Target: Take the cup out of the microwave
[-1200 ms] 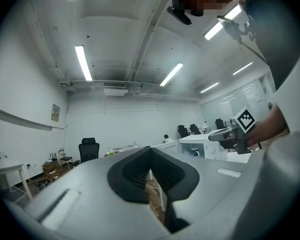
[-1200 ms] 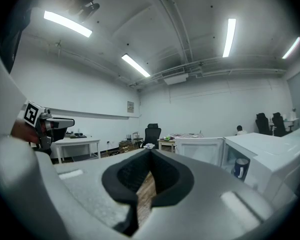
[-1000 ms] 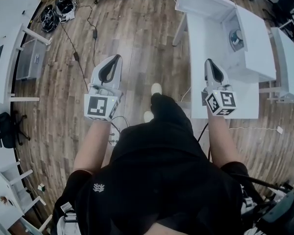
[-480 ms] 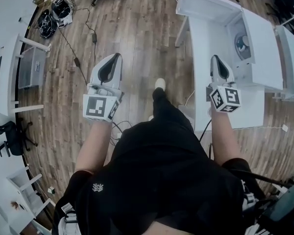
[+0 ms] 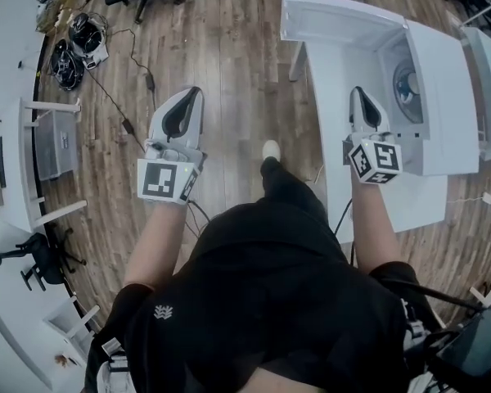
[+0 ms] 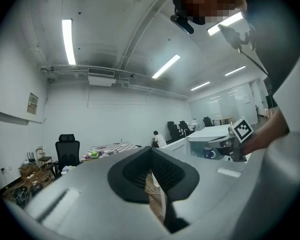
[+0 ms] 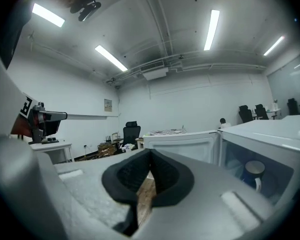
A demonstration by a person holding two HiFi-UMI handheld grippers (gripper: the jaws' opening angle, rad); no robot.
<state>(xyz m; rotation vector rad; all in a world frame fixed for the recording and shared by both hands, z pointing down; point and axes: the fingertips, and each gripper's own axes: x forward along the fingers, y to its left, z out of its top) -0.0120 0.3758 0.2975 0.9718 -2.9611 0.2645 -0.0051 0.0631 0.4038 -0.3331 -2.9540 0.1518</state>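
Clenched on nothing, the right hand-held gripper (image 5: pixel 362 97) faces the microwave (image 5: pixel 446 97), its door (image 5: pixel 335 23) open so the cup (image 7: pixel 253 174) is reachable, while the left hand-held gripper (image 5: pixel 195 97), likewise clenched and empty, hangs aside.

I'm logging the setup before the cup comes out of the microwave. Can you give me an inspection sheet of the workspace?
Surface: white table, carrying the microwave.
Job's things: microwave door swung open; blue cup inside, untouched.
Clutter: nothing seen.
Grippers: left claw shut and empty, over the floor; right claw shut and empty, over the table beside the microwave opening.
Cables: coiled cables and a loose black cable on the floor at left.
Surroundings: wooden floor, office chair, desk at left.
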